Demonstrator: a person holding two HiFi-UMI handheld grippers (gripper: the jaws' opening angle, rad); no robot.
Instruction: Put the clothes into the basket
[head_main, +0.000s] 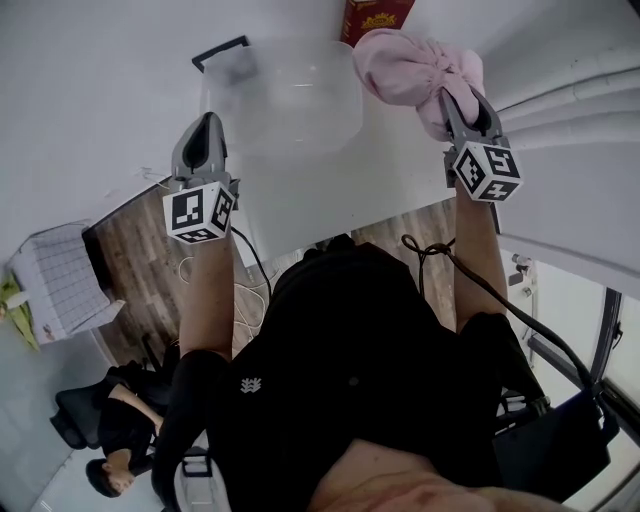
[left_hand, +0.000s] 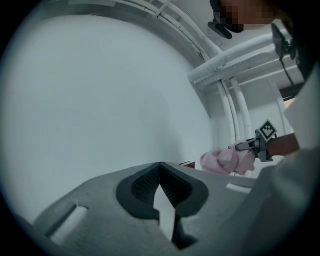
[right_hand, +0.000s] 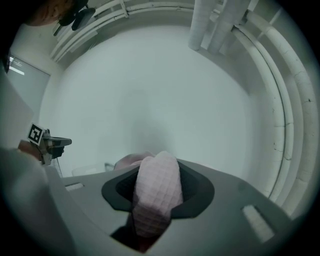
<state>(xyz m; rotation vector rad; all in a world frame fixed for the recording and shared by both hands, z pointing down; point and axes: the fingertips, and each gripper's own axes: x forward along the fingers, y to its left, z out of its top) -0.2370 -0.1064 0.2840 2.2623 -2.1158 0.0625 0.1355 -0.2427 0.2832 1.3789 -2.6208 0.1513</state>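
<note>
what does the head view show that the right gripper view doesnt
Head view only: the wooden floor and a black chair. Right gripper view only: the pink cloth's waffle weave, pinched between the right gripper's jaws. Both: the pink cloth, the left gripper and the white table.

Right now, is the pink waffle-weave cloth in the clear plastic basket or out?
Out: the cloth, bunched, is clamped in the right gripper beside the basket.

No words can be read; the red box (head_main: 380, 15) at twelve o'clock shows only blurred gold print.
</note>
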